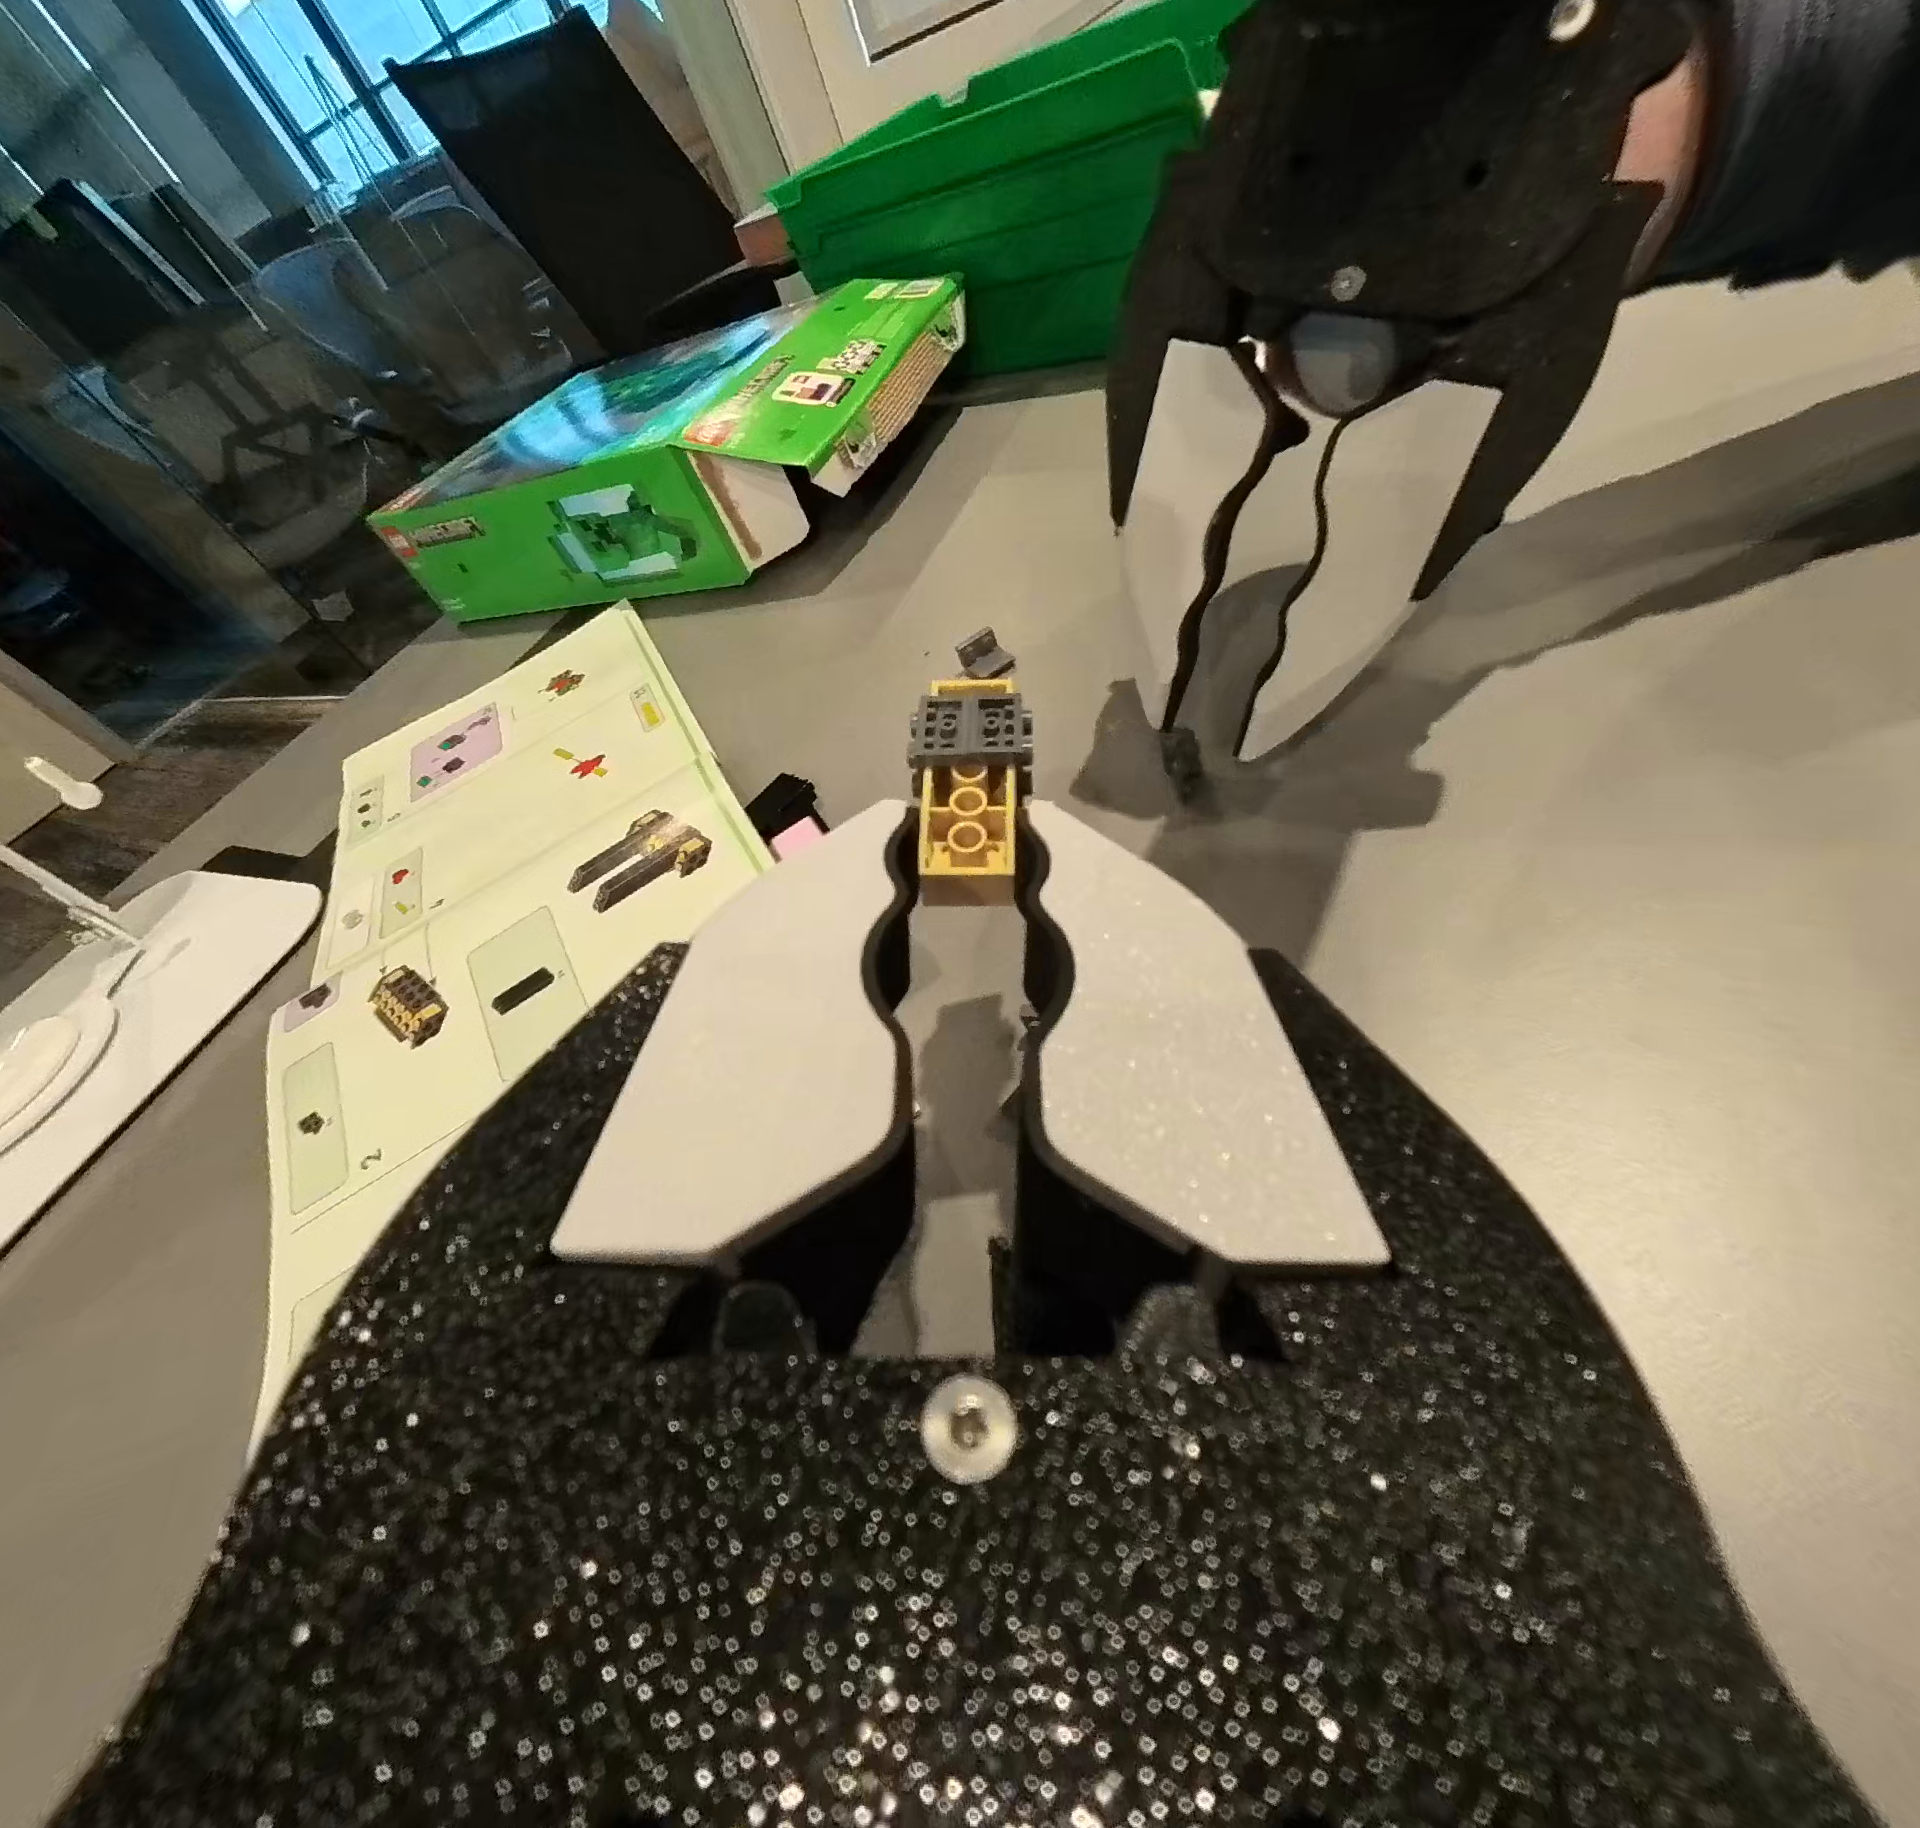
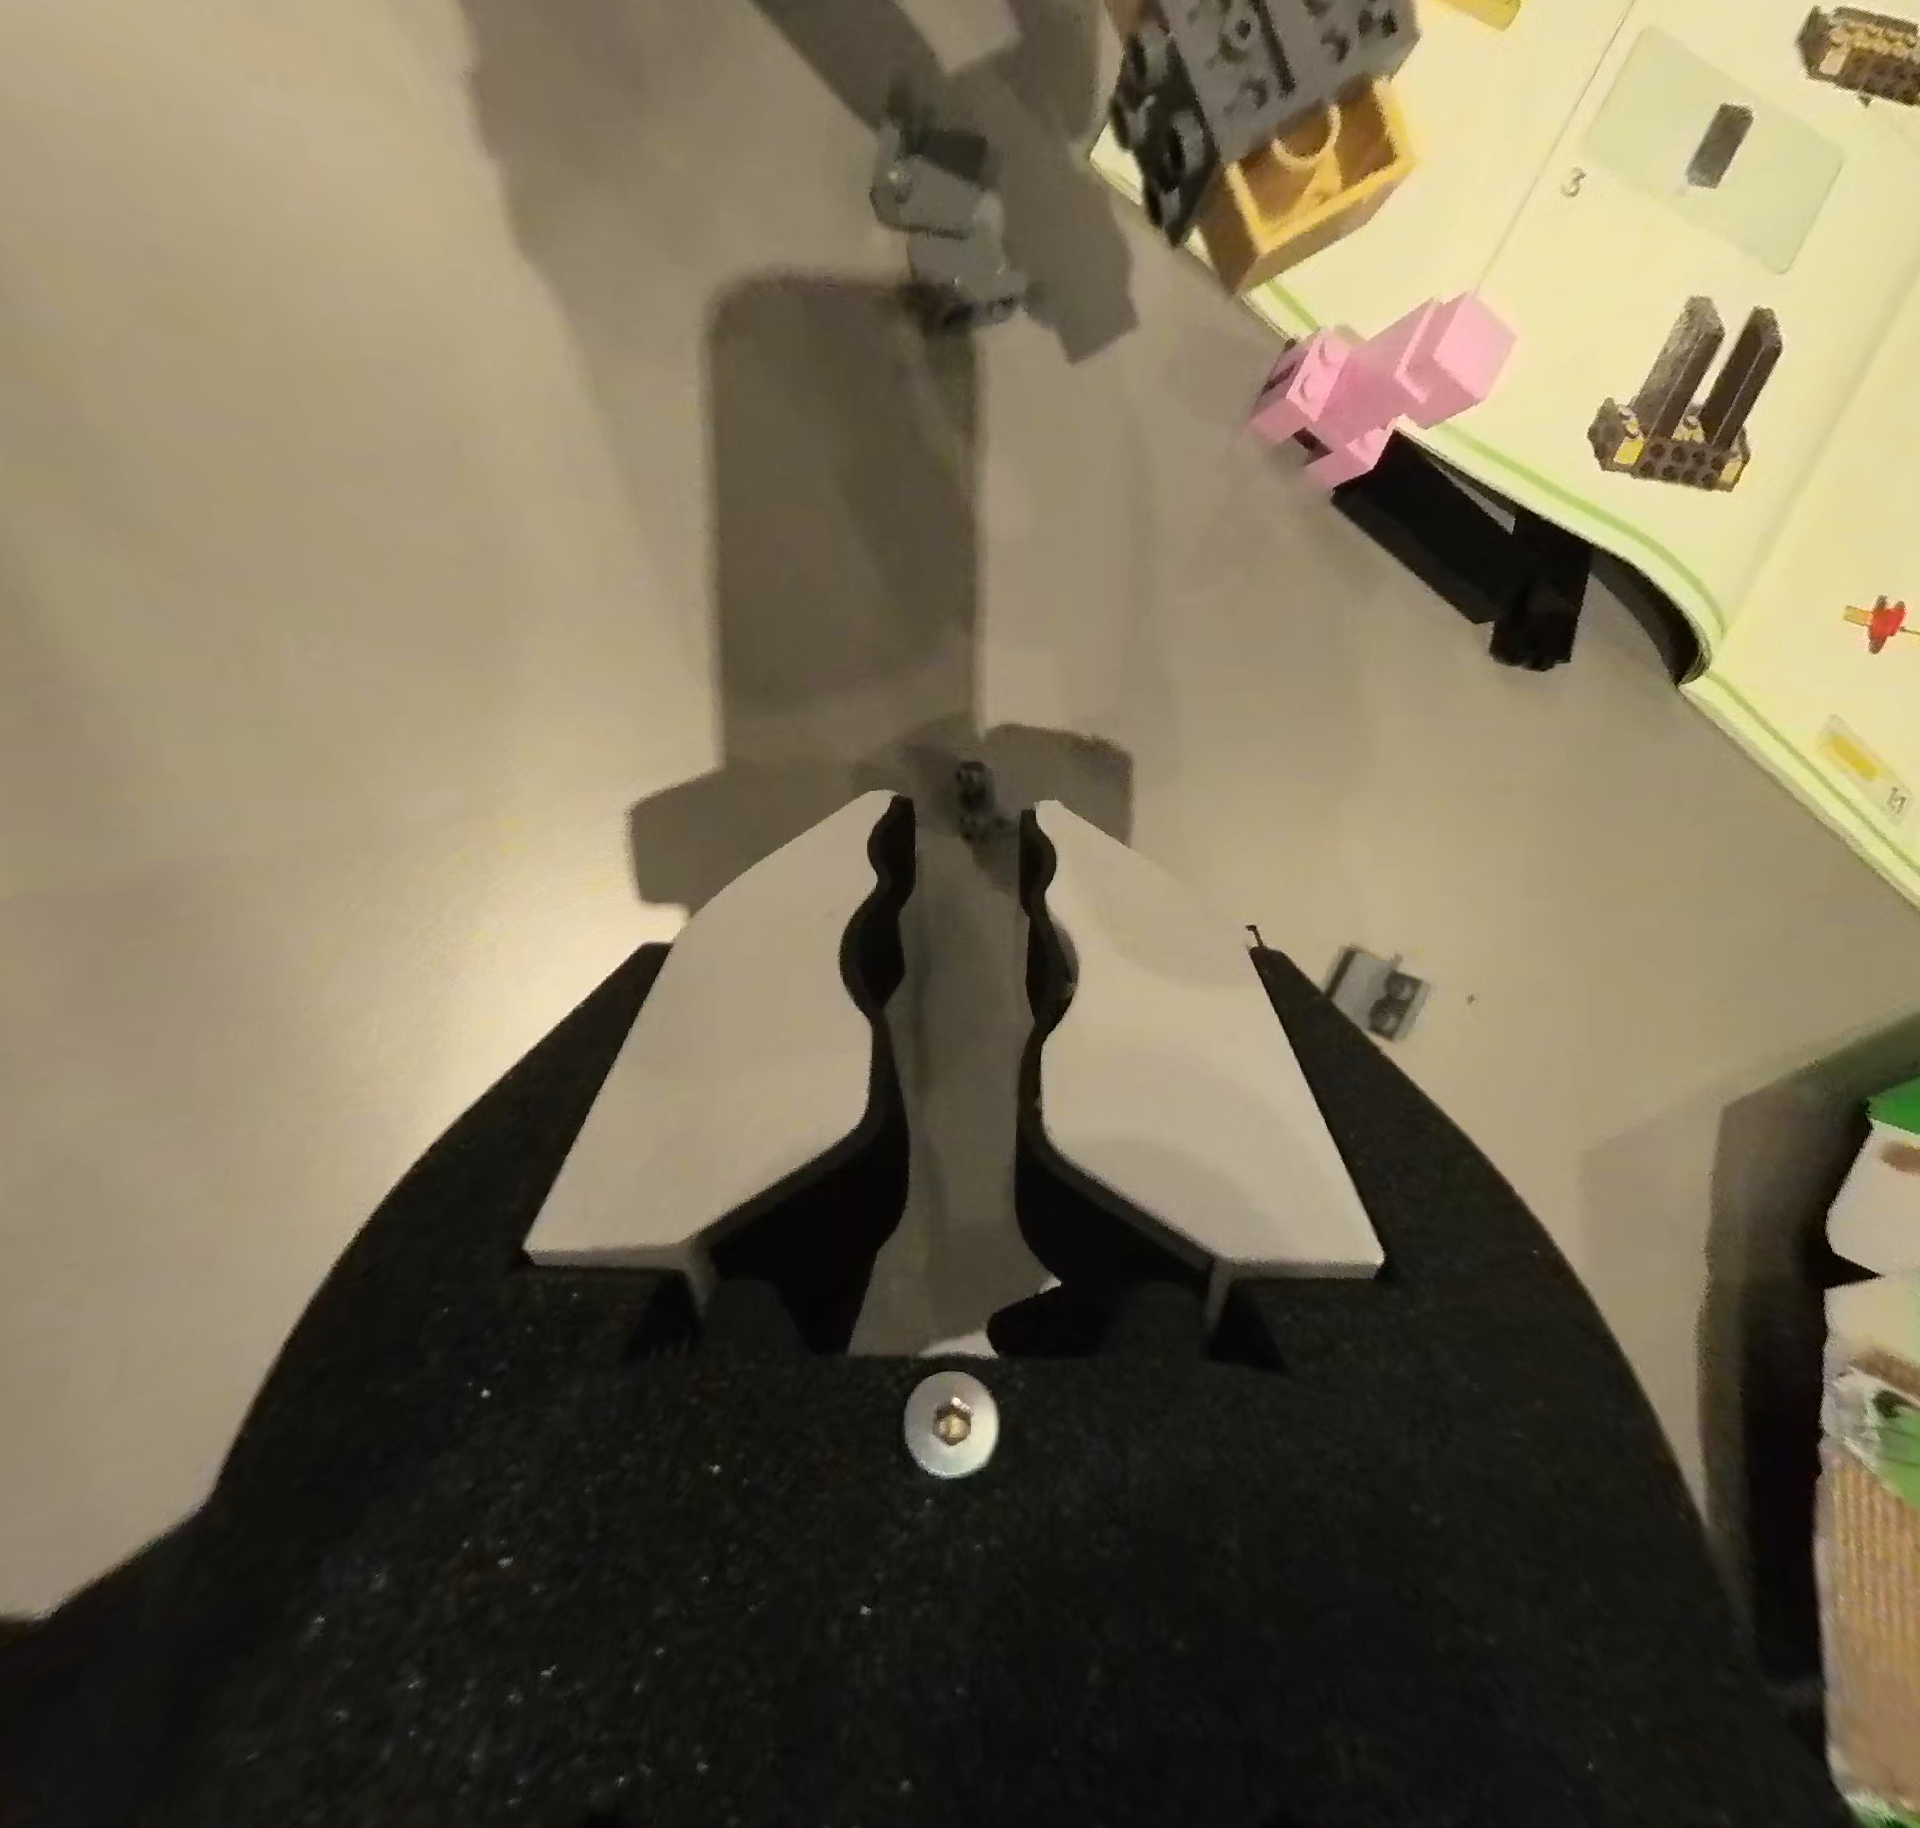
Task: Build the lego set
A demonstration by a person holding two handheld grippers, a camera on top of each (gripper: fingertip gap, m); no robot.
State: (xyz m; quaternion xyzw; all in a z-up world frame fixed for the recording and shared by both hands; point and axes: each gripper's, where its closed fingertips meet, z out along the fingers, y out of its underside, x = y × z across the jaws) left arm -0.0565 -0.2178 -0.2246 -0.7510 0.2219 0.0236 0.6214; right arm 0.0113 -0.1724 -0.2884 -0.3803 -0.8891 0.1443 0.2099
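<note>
My left gripper [image 1: 968, 824] is shut on a tan brick assembly [image 1: 966, 802] with dark grey plates [image 1: 971, 729] at its far end, held over the grey table [image 1: 1558, 1051]. The assembly also shows at the top of the right wrist view [image 2: 1278, 85]. My right gripper [image 2: 968, 814] points down at the table with its jaws a little apart around a tiny dark piece [image 2: 971, 802]. In the left wrist view the right gripper [image 1: 1210, 744] stands to the right of the assembly, one fingertip touching that piece [image 1: 1182, 762].
An open instruction booklet [image 1: 499, 843] lies to the left. A green set box [image 1: 623, 500] and green bin [image 1: 997, 209] stand behind. On the table lie a grey piece [image 2: 935, 189], a pink figure [image 2: 1371, 386], a black piece [image 2: 1475, 552] and a small grey piece [image 2: 1387, 989]. My right fingertips sit around 11 cm from my left ones.
</note>
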